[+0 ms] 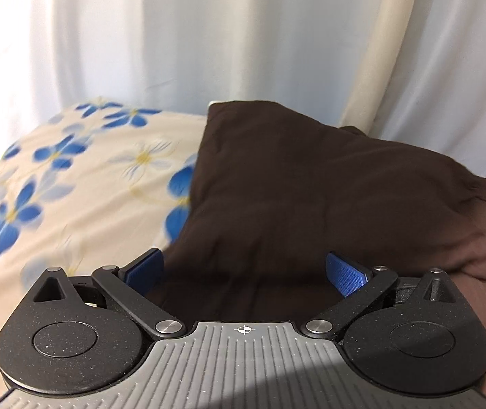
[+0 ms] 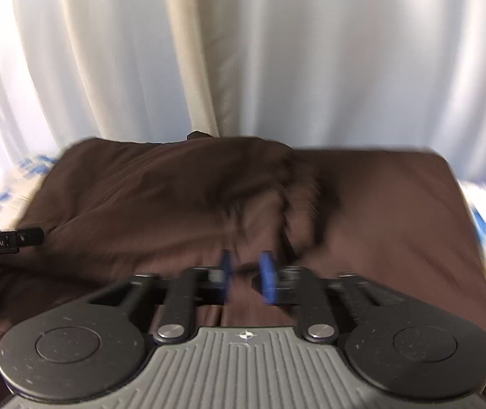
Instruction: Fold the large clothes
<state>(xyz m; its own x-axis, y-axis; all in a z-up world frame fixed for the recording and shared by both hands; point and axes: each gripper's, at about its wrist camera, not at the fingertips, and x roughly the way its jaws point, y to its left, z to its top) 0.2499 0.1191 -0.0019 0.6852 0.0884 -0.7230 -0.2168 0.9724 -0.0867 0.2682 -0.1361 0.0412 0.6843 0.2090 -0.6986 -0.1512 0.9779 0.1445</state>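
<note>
Left wrist view: left gripper (image 1: 244, 272) has jaws spread wide, nothing pinched; blue pads (image 1: 347, 272) stand either side of the dark cloth w/o pressing it. The brown garment (image 1: 311, 187) lies directly ahead of and below this gripper, on the floral bedsheet (image 1: 72, 170). Its folded corner rises toward the white curtain (image 1: 208, 34); long edge runs diagonally from that corner down to the right of the sheet.

Right wrist view (blurred): right gripper (image 2: 246, 277) has jaws partly apart, a narrow gap, no cloth visibly clamped. Garment fills the field ahead, a bunched ridge near centre, flatter panel to the right, far edge against the curtain. Left gripper tip shows at the garment's left edge. Judgement: right gripper nearer the ridge; next grasp likely there. Fabric soft, matte, creased.
</note>
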